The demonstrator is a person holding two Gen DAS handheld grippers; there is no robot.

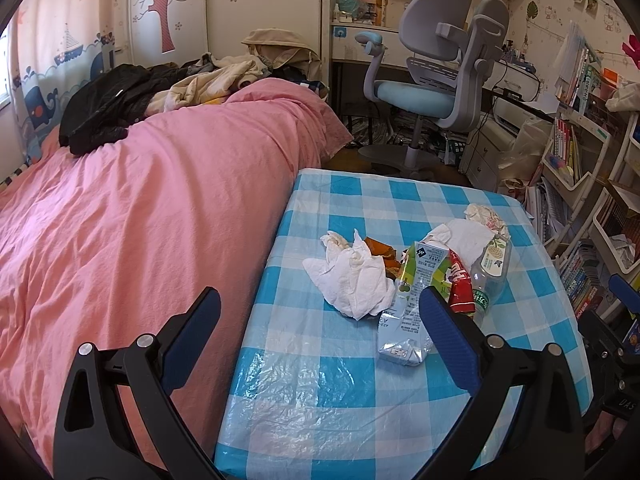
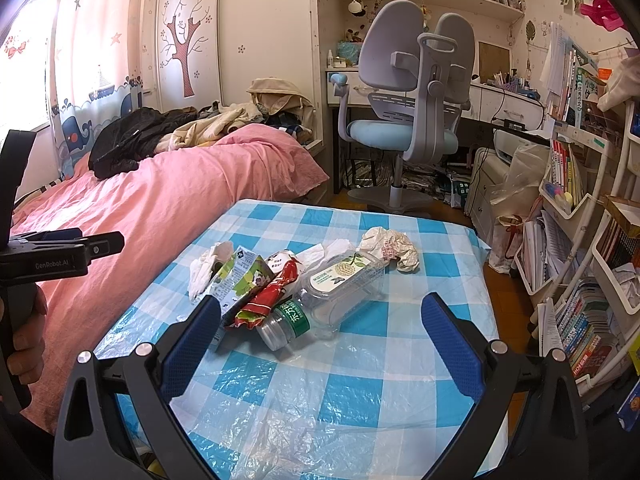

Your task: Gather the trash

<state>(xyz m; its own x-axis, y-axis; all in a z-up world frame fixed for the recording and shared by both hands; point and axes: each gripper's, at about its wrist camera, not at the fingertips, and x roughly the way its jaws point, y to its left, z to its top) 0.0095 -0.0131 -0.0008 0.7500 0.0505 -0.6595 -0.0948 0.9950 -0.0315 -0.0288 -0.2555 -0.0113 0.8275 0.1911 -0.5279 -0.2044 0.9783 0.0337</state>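
Well, both my claws hung spread wide and gripping nothing over the near part of the bench [image 2: 352,396]. I take the plastic bottle [image 2: 320,300] as the landmark: it lay on its side mid-bench. My right claw [image 2: 320,320] hovered over it, my left claw [image 1: 320,324] nearer the bed [image 1: 140,208]. Just left of the bottle lay a red wrapper [image 2: 272,296], then a flattened carton [image 1: 408,304], then a crumpled white tissue [image 1: 352,276]. Behind the bottle sat a wad of paper [image 2: 394,248].

Crumpled white tissues [image 1: 352,276], a flattened drink carton [image 1: 412,304] and a clear plastic bottle [image 1: 490,272] litter a blue-checked plastic tablecloth [image 1: 340,400]. The left gripper [image 1: 320,340] hovers wide open beside a pink-covered bed [image 1: 140,200].
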